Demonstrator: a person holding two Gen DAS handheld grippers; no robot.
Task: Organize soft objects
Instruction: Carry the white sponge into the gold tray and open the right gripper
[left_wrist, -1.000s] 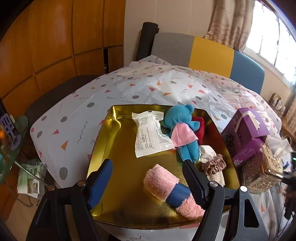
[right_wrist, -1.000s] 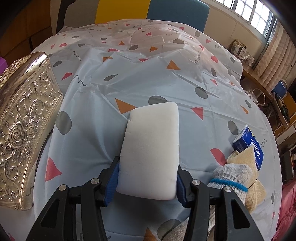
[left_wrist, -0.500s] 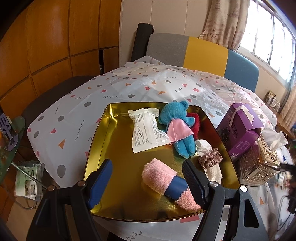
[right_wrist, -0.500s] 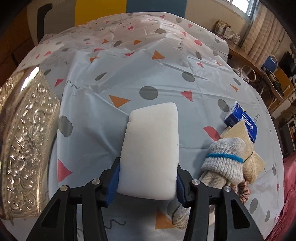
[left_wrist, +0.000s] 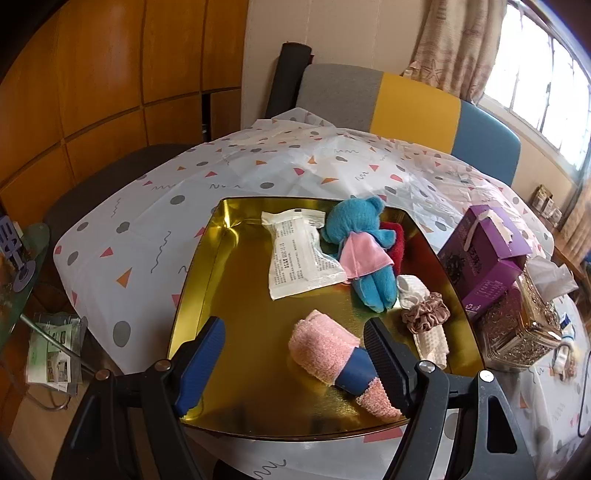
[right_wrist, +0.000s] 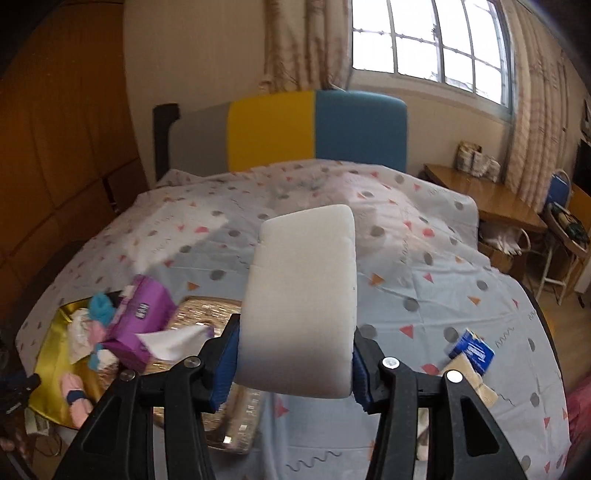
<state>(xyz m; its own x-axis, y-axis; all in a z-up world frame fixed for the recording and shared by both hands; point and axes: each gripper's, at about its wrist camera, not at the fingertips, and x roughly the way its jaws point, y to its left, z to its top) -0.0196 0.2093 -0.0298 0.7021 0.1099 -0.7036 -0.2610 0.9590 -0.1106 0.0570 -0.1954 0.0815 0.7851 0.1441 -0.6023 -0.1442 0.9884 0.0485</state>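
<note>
The right gripper (right_wrist: 293, 363) is clenched on a white rectangular foam sponge (right_wrist: 301, 302), lifted clear above the patterned plastic tablecloth (right_wrist: 424, 266). At its 9 o'clock sits the shiny gold rectangular tray (right_wrist: 51, 343), beside a purple cardboard tissue box (right_wrist: 142, 310). The left gripper (left_wrist: 295, 354) hangs released over the tray (left_wrist: 236, 295); a rolled pink towel with a blue band (left_wrist: 332, 360) lies by its right finger, with a blue plush bear (left_wrist: 364, 251) and white sealed packet (left_wrist: 299, 258) at 12 o'clock
</note>
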